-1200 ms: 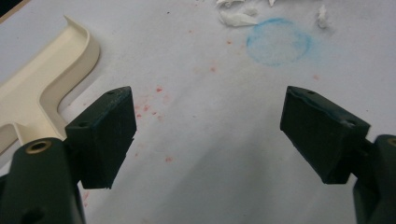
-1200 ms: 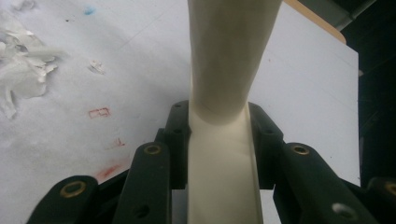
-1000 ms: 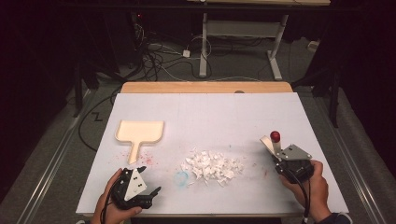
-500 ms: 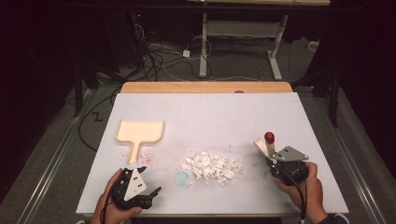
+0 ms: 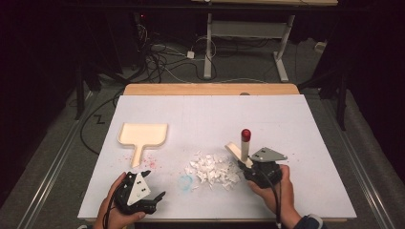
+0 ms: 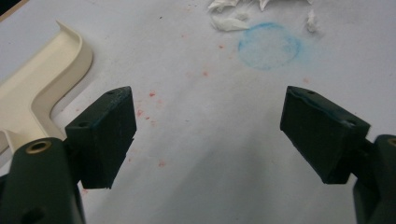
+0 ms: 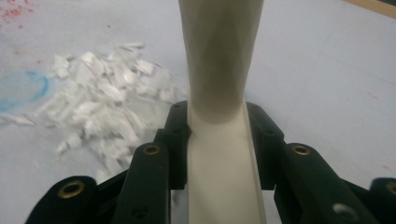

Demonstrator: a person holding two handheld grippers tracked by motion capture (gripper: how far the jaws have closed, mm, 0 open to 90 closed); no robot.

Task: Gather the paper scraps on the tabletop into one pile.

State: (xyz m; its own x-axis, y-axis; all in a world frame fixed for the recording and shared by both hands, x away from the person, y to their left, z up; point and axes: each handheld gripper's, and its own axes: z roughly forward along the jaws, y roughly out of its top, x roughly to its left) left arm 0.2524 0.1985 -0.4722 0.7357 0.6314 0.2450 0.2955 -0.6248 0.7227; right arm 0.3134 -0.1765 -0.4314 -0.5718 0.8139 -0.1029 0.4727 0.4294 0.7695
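A cream dustpan [image 5: 143, 134] lies flat on the left of the white table, its handle toward me; its edge shows in the left gripper view [image 6: 42, 88]. A pile of white paper scraps [image 5: 212, 169] sits in the middle near the front. My right gripper [image 5: 247, 162] is shut on a cream brush-like tool with a red cap [image 5: 245, 135], right beside the pile's right edge. In the right gripper view the tool's cream handle [image 7: 219, 70] fills the gap between the jaws [image 7: 217, 128], scraps [image 7: 102, 107] to its left. My left gripper [image 5: 155, 183] rests open at the front left [image 6: 208, 112], holding nothing.
A faint blue ring mark [image 5: 185, 181] lies left of the pile, also in the left gripper view [image 6: 269, 45]. Red specks dot the surface near the dustpan handle. A wooden strip [image 5: 210, 89] borders the far table edge. Cables and desk legs sit on the floor beyond.
My right gripper has carried the red-capped tool leftward from the table's right side up to the scrap pile. The left gripper stayed put.
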